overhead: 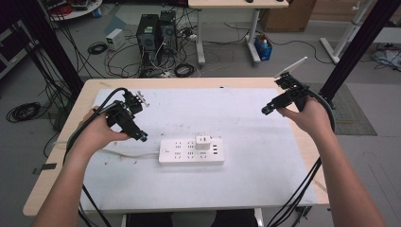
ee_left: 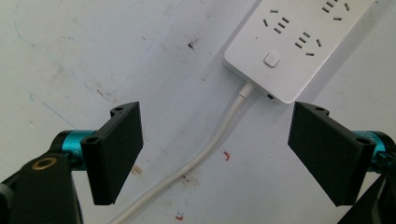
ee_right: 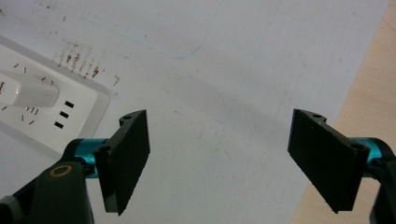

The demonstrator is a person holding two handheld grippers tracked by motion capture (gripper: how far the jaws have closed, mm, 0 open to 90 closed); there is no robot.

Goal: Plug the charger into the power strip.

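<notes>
A white power strip [overhead: 191, 151] lies flat in the middle of the white mat, with a white adapter [overhead: 204, 142] plugged into its top. Its white cable [ee_left: 205, 151] runs off its left end toward the table's left edge. My left gripper [overhead: 140, 137] hovers just left of the strip's cable end, jaws wide open over the cable [ee_left: 215, 154], nothing between them. The strip's button end [ee_left: 299, 42] lies just beyond the jaws. My right gripper [overhead: 267, 109] is held up at the far right, open and empty [ee_right: 219, 158]. The strip's USB end [ee_right: 51, 107] and adapter [ee_right: 30, 91] lie to its left.
The white mat [overhead: 246, 184] covers most of a wooden table [overhead: 42, 189], whose bare edge shows at the right [ee_right: 373, 93]. The mat carries stains and small marks. Beyond the table's far edge are computer towers [overhead: 156, 33], tangled cables and another desk's legs.
</notes>
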